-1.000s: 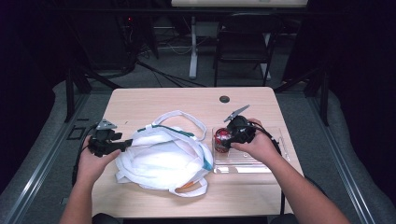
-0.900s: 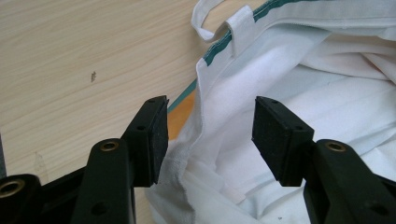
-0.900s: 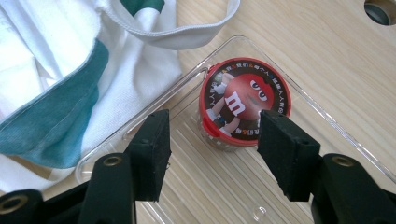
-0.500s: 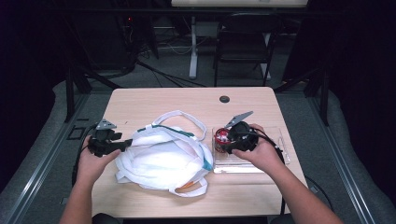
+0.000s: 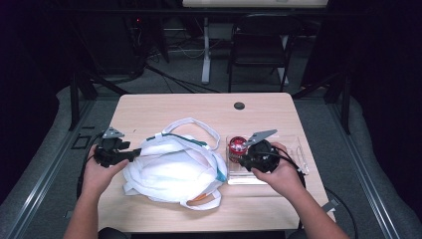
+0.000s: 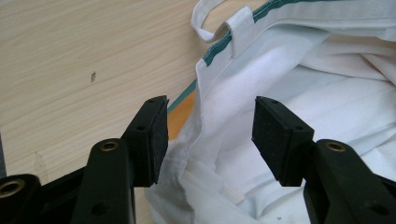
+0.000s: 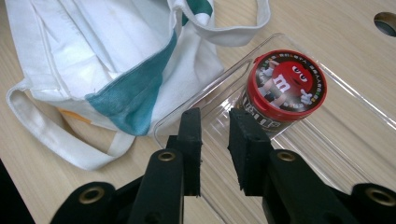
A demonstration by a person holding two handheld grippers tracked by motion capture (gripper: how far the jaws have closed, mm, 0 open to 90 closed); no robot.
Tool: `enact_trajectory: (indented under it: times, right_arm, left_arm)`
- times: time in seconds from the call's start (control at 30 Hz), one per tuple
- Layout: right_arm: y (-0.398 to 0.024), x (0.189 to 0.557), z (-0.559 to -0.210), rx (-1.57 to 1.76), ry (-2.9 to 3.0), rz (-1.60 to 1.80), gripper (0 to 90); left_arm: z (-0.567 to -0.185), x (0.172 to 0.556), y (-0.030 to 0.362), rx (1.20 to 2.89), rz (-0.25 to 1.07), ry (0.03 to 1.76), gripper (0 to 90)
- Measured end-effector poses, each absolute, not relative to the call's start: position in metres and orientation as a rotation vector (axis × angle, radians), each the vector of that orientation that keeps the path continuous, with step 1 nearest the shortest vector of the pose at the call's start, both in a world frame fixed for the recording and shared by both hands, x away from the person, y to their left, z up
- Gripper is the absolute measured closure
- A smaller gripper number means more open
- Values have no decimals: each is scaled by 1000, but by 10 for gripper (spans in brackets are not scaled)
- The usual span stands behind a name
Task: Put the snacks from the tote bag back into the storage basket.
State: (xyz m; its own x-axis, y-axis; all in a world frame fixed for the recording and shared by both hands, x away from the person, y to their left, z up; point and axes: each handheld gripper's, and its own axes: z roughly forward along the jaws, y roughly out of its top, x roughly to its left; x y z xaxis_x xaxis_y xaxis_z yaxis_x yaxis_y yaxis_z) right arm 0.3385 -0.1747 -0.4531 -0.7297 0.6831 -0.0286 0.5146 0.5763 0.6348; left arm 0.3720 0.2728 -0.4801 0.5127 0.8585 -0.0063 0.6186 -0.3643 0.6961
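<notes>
A white cloth bag (image 5: pixel 174 167) with green trim lies crumpled on the wooden table. My left gripper (image 5: pixel 130 155) is at the bag's left edge. In the left gripper view the left gripper (image 6: pixel 208 133) is open, and the bag's rim (image 6: pixel 201 116) hangs loose between the pads. A red-lidded candy tub (image 5: pixel 238 145) stands in a clear plastic tray (image 5: pixel 293 149). My right gripper (image 7: pixel 215 130) hovers over the tray just short of the tub (image 7: pixel 285 88). Its jaws have just been closing. A narrow gap is left between them and nothing is in it.
Something orange (image 5: pixel 199 197) peeks out from under the bag's near side. The table has a round cable hole (image 5: pixel 239 105) at the back. A chair (image 5: pixel 259 50) and cables stand on the dark floor behind it.
The right hand has drawn back a little toward the table's near edge, away from the tub. The left hand and the bag have kept still.
</notes>
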Motion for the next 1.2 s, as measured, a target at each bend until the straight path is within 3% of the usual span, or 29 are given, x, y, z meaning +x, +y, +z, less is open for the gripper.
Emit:
enact_trajectory:
  times: [0.27,1.2]
  right_arm:
    - [-175,321,-459,976,2515,924,816]
    - [-166,286,-511,989,2521,1082,857]
  left_arm:
    - [-481,372,273,2102,485,1202,460]
    - [-483,373,271,2122,477,1198,461]
